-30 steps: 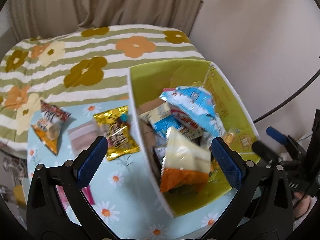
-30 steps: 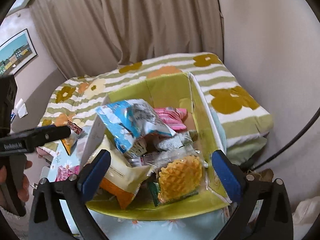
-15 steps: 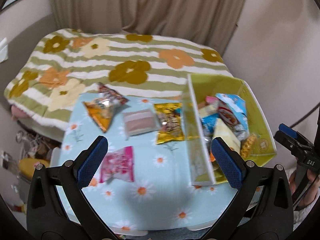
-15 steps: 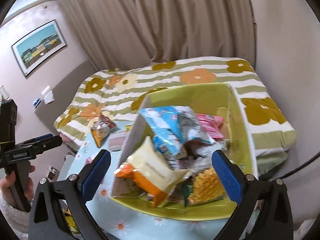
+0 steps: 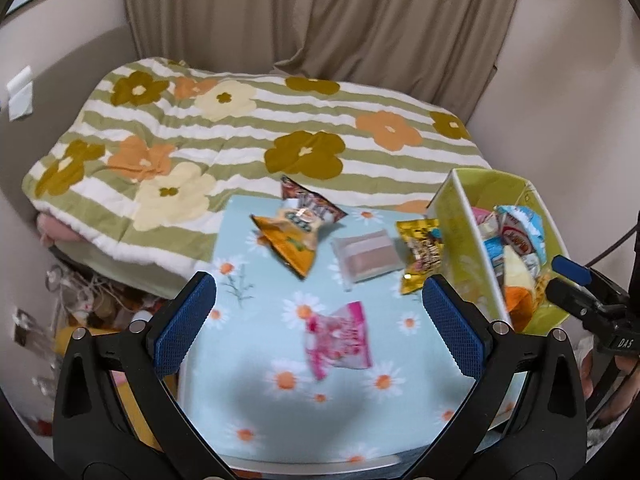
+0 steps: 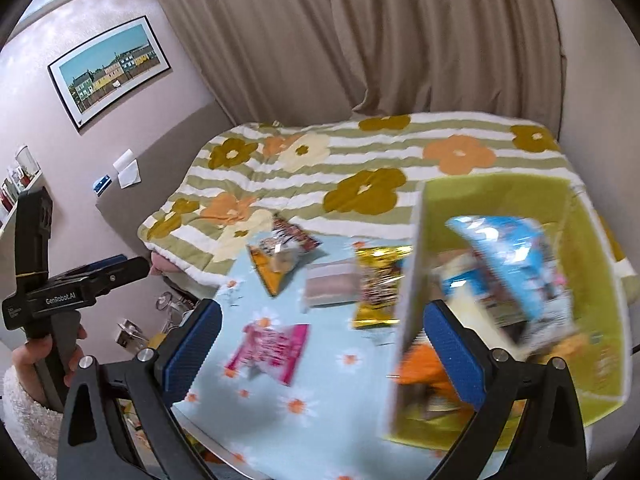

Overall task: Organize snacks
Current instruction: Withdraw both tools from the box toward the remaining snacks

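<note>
Blue-padded fingers of the left gripper (image 5: 320,320) and right gripper (image 6: 318,352) are spread apart, gripping nothing. Four snack packets, including a pink packet (image 5: 340,340), are seen mid-frame on the daisy tablecloth (image 5: 248,400); more fill the green box (image 5: 460,236) at right

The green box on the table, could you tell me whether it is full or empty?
Nearly full: the green box holds piled snack packets reaching its rim.

We are facing beige curtains (image 6: 420,36) hanging behind a bed (image 5: 248,128) with a flowered striped quilt. A framed picture (image 6: 110,70) is hanging on the pinkish wall (image 6: 60,128).
</note>
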Demonstrator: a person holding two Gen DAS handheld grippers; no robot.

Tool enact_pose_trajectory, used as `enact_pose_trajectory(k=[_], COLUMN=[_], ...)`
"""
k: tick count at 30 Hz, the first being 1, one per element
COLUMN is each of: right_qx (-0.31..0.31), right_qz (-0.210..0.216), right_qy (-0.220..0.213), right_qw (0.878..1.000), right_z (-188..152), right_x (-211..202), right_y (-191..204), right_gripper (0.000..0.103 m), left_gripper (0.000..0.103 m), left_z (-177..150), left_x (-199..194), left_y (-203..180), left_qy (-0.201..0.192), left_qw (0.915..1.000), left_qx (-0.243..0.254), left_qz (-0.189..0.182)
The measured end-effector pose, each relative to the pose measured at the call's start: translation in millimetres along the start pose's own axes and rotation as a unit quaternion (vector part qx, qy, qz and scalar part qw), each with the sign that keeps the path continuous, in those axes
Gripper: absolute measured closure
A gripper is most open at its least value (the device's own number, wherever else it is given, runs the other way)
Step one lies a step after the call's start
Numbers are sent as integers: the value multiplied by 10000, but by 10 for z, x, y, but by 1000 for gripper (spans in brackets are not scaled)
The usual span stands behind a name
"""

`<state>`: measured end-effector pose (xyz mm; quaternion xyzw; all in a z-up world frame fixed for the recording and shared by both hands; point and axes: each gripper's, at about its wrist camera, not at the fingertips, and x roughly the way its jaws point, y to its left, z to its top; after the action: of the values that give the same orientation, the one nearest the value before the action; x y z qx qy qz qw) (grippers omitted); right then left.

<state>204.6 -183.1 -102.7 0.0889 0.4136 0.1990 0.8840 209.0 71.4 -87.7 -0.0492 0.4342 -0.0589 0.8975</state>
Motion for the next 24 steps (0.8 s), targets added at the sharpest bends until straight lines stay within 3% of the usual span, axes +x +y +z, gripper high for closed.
enact_pose_trajectory(k=[10,18,24], right_qx=[430,1188,1280], right_qz=[-250,-393,-695], right_qy=[470,928,1322], right_qw=[9977,9878,9805], right_z=[-151,-386,-567], right_x=[706,1236,1586], right_y=[517,659,742], right_gripper=[2,2,2], left_gripper=[0,1,1], left_z=[239,433,552], left_x=[498,1046,1542], left_y=[494,592,551], left_qy=[450,941,1220], left_qw=[9959,9832,9732], left_qx=[574,1190,1495], left_qz=[-528,-1019,-1250])
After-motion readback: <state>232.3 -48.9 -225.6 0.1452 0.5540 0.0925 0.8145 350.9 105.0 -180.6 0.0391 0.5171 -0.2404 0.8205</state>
